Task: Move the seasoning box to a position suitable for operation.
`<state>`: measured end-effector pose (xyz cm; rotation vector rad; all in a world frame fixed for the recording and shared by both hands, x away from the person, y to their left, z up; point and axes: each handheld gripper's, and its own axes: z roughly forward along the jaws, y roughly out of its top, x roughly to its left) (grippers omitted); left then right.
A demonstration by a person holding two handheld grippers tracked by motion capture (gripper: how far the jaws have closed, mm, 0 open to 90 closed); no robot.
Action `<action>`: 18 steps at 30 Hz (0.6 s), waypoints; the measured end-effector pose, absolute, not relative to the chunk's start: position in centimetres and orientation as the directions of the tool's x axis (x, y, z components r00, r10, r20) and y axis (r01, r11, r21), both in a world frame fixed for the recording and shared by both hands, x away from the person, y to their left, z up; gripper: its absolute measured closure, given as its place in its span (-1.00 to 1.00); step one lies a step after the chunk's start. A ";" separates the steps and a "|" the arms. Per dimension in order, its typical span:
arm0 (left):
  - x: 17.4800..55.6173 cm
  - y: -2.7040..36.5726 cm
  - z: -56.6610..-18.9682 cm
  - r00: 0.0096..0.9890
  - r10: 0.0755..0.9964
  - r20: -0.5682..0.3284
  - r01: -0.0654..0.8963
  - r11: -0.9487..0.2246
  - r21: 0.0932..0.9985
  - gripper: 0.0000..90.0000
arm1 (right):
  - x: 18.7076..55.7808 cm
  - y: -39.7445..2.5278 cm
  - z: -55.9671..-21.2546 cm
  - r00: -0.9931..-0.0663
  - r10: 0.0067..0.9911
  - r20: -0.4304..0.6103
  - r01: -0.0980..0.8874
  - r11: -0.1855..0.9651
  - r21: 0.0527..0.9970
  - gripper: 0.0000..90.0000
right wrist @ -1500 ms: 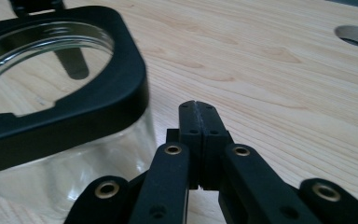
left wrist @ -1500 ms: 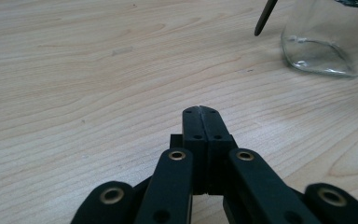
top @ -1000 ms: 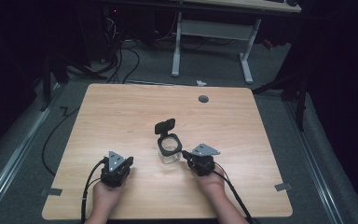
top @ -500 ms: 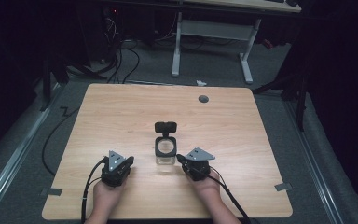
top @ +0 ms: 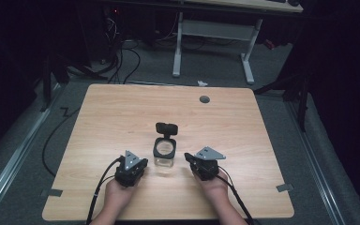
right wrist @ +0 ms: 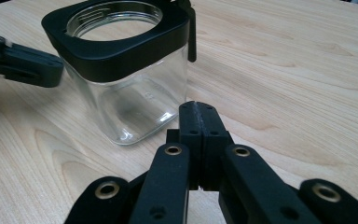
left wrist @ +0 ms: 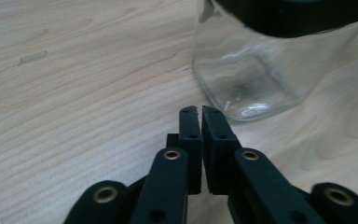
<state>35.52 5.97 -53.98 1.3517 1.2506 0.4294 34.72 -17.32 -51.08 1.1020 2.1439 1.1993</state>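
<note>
A light wooden table [top: 122, 122] stands on grey carpet in a dim room, with cables on the floor to the left and a white-legged desk [top: 211, 42] behind it. Near the table's far edge is a small round grey grommet [top: 204, 99]. A clear square glass jar [top: 164, 154] with a black collar stands upright near the front middle of the table, its black hinged lid [top: 166, 128] flipped open behind it. The left gripper [left wrist: 199, 112] rests low over the wood just beside the jar's left side, jaws pressed almost together with a thin slit between them, holding nothing. The right gripper [right wrist: 198, 108] sits just beside the jar's right side, jaws pressed together, empty. No writing can be read on the jar
</note>
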 end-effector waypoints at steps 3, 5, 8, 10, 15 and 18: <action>35.9 5.6 -53.8 0.354 0.841 -0.410 0.397 0.261 0.880 1.00 | 34.6 -17.3 -51.1 -0.583 0.812 -0.003 0.426 0.309 0.850 1.00; 36.4 5.1 -53.4 0.363 0.838 -0.408 0.390 0.261 0.883 1.00 | 34.6 -17.2 -51.2 -0.585 0.811 -0.002 0.424 0.307 0.852 1.00; 36.5 4.7 -53.3 0.374 0.830 -0.414 0.400 0.258 0.879 1.00 | 34.5 -17.3 -51.3 -0.584 0.812 0.001 0.427 0.306 0.851 1.00; 36.3 4.3 -53.3 0.381 0.825 -0.417 0.402 0.258 0.878 1.00 | 34.5 -17.5 -51.3 -0.581 0.814 0.001 0.427 0.303 0.852 1.00; 35.8 4.1 -53.0 0.392 0.816 -0.424 0.408 0.259 0.875 1.00 | 34.6 -18.0 -51.2 -0.570 0.821 0.004 0.430 0.294 0.854 1.00; 34.9 4.4 -52.4 0.368 0.821 -0.437 0.379 0.296 0.877 1.00 | 35.0 -18.3 -50.8 -0.564 0.826 0.017 0.431 0.276 0.859 1.00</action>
